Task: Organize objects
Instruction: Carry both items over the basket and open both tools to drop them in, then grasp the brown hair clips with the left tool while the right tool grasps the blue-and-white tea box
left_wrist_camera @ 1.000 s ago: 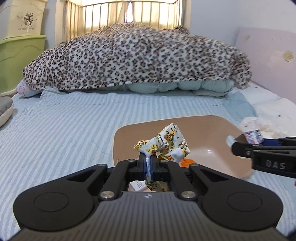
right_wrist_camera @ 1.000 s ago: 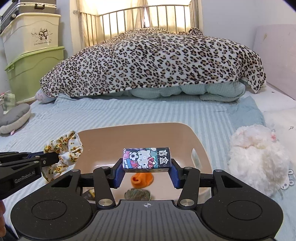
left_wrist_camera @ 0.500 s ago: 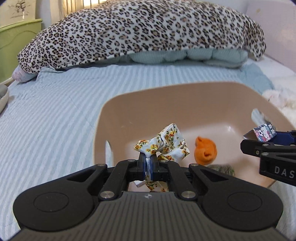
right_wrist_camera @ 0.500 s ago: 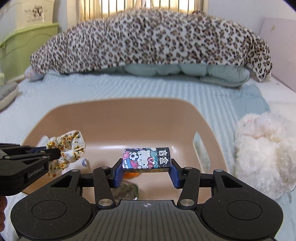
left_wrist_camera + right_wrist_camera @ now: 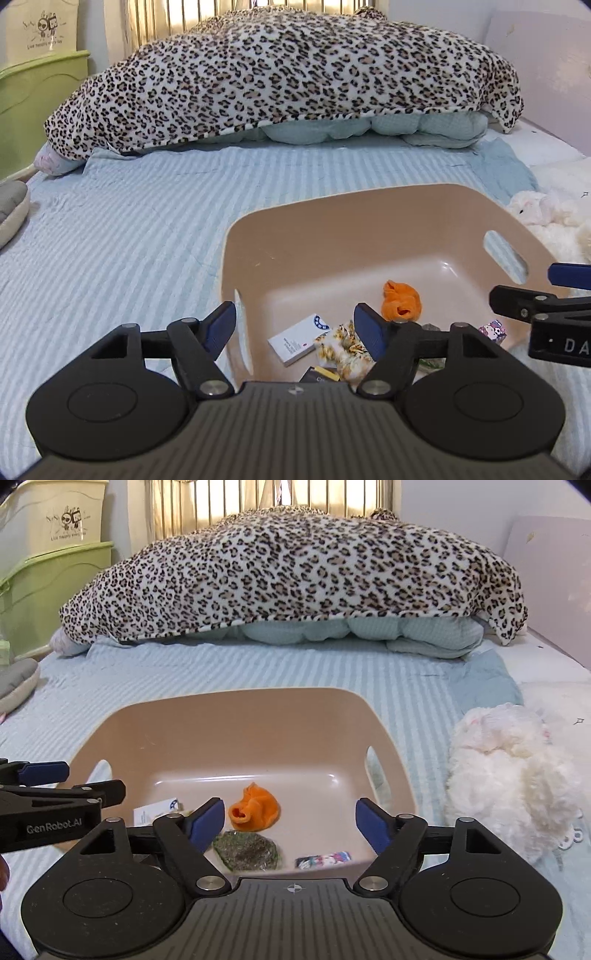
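A tan plastic basket (image 5: 332, 221) (image 5: 229, 716) sits on the striped bed. Inside lie the floral scrunchie (image 5: 341, 349), an orange cloth (image 5: 400, 301) (image 5: 255, 808), a white card box (image 5: 297, 339), a green packet (image 5: 245, 854) and the small cartoon box (image 5: 323, 860) (image 5: 493, 330). My left gripper (image 5: 295, 326) is open and empty above the basket's near left side. My right gripper (image 5: 290, 825) is open and empty above the basket's near edge.
A leopard-print blanket (image 5: 295, 576) is piled at the back of the bed. A white plush toy (image 5: 513, 775) lies right of the basket. Green and cream storage bins (image 5: 48, 572) stand at the left. A grey cushion (image 5: 11, 206) lies at the left edge.
Both grippers opened. The scrunchie dropped from the left gripper and the cartoon box from the right gripper into the basket. Both grippers drew back a little.
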Demonstrator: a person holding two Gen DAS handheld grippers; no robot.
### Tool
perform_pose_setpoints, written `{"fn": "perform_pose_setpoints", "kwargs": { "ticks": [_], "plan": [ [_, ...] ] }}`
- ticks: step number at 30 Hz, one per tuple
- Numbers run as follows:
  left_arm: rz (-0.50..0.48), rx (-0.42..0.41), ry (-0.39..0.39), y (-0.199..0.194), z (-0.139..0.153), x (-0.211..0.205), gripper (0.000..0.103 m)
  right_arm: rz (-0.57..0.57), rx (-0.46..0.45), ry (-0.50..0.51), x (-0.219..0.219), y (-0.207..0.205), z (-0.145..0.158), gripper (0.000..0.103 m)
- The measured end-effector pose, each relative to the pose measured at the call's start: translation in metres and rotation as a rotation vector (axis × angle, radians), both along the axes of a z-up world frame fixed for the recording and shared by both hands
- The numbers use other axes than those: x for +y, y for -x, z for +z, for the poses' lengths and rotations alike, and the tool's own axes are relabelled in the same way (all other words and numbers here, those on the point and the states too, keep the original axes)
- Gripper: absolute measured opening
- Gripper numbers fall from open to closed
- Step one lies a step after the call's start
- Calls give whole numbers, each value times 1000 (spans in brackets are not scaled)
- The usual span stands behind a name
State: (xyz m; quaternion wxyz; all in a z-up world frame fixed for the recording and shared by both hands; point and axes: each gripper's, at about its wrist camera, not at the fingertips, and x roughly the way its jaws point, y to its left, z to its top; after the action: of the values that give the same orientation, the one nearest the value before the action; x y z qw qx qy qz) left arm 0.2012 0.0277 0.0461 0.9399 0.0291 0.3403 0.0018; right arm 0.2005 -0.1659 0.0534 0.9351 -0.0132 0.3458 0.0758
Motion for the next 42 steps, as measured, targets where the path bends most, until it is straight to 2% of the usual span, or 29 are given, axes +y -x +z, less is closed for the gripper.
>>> {"fn": "perform_pose_setpoints", "kwargs": {
  "ticks": [2,9,16,21,29,35,42],
  "plan": [
    [3,-8,-9,8,5,1,76,-1,-7,3,-3,8,5,88],
    [0,-10,6,39,16,9,77,1,-17,4,-14,41,17,92],
    [-1,23,13,63,12,18,79,9,34,25,-13,58,5,93],
    [6,78,15,70,-6,22,79,19,80,46,-6,65,-13,93],
    [-15,160,4,68,-50,18,79,8,160,62,-5,63,-42,93],
    [-38,201,62,60,-76,11,79,-6,207,65,-10,60,-61,93],
    [-59,224,101,45,-86,-7,79,-7,242,69,-11,55,-71,93]
  ]
}}
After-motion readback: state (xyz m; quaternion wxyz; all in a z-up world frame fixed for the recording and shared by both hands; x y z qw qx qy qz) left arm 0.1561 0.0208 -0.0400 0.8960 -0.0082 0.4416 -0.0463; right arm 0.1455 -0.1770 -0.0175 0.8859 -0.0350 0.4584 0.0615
